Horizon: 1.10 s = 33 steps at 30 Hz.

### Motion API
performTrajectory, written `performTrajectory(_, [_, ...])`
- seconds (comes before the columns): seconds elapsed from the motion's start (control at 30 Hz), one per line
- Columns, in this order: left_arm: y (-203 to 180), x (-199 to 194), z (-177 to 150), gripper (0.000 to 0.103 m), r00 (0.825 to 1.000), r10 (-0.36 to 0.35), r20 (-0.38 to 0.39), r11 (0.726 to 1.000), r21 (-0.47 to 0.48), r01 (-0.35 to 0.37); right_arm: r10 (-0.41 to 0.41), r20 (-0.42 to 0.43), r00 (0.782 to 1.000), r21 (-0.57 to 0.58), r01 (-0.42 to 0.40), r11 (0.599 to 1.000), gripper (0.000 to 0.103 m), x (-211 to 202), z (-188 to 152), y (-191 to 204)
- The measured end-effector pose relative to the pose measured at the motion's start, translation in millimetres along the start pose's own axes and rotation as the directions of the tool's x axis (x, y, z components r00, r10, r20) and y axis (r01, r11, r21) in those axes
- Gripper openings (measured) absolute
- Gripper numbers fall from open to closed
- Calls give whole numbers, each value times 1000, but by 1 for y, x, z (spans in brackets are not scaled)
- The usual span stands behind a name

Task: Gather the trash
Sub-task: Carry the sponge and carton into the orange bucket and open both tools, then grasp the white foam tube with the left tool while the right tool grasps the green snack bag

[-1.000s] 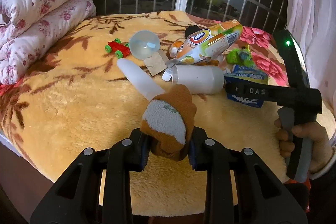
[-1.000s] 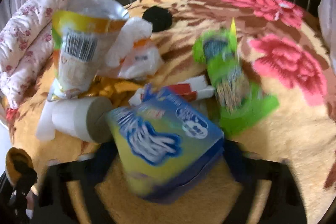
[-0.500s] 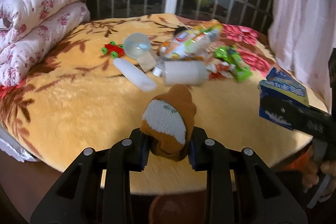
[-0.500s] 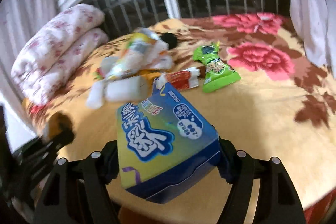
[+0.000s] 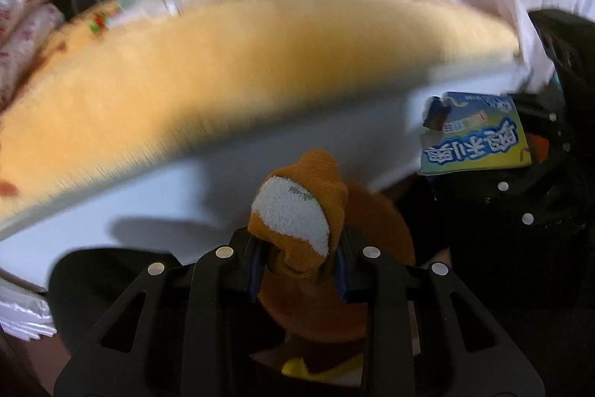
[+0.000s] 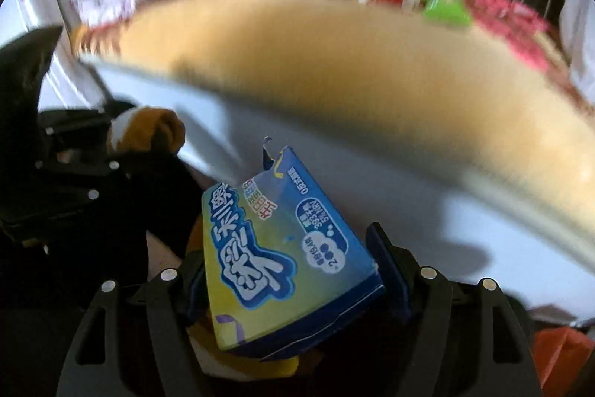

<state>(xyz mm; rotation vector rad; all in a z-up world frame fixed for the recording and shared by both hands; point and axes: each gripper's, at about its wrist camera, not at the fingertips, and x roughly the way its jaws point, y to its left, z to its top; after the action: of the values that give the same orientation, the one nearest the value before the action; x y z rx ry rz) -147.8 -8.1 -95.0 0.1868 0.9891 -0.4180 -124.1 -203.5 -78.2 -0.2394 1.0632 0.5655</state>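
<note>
Right wrist view, right tongs [image 6: 293, 285] clamped on blue-yellow carton [image 6: 282, 255], Chinese lettering partly legible, torn end pointing up-left, off the bed [image 6: 334, 62]; left tongs [image 5: 297, 266] pinching orange sock [image 5: 301, 211], upright.

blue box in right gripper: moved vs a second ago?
Yes. The blue box, clamped in the right gripper, was over the yellow blanket among the litter; it is now off the blanket's near edge, lower.

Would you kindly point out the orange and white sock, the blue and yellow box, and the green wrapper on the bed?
orange and white sock [image 5: 293, 211], left wrist view, white patch.
blue and yellow box [image 6: 282, 255], right wrist view, printed top face.
green wrapper [image 6: 444, 8], right wrist view, blurred middle.
</note>
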Motion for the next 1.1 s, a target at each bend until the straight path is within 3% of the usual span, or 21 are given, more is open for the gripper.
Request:
performTrajectory(0.13, [4,51,-13,28,984,5,-176,1000,-6,-6,-43,-148,988,-37,38,999,72,58,-10,10])
performTrajectory(0.27, [24,103,-17,28,944,-6,-331,997,-78,-21,-60,-294,954,-61,44,997,72,116,-10,11])
performTrajectory(0.37, [27,127,-17,30,916,-12,-402,996,-87,-25,-48,-365,930,-75,22,997,75,145,-9,12])
performTrajectory(0.4, [27,136,-18,36,902,-13,-432,996,-86,-26,-59,-376,925,-99,23,995,76,152,-8,14])
performTrajectory(0.47, [27,150,-20,49,878,11,-478,996,-74,-53,-80,-387,919,-130,32,991,87,159,-8,16])
performTrajectory(0.57, [25,156,-19,58,865,17,-501,997,-52,-50,-84,-391,917,-132,35,991,90,158,-6,15])
performTrajectory(0.63, [23,154,-16,65,871,21,-490,998,-43,-48,-80,-385,920,-119,36,992,91,152,-4,12])
performTrajectory(0.8, [12,146,-19,66,881,36,-473,998,-27,-55,-75,-348,934,-77,51,996,91,116,0,1])
performTrajectory(0.9, [6,130,-13,66,895,37,-445,997,-40,-61,-54,-281,958,-61,38,997,90,71,10,-7])
performTrajectory(1.0, [10,86,-3,66,931,41,-362,996,-60,-67,-5,-147,989,-91,-8,996,90,4,31,-12])
performTrajectory(1.1, [25,30,18,70,978,38,-208,995,-87,-57,49,9,999,-103,-48,994,93,-56,59,-23])
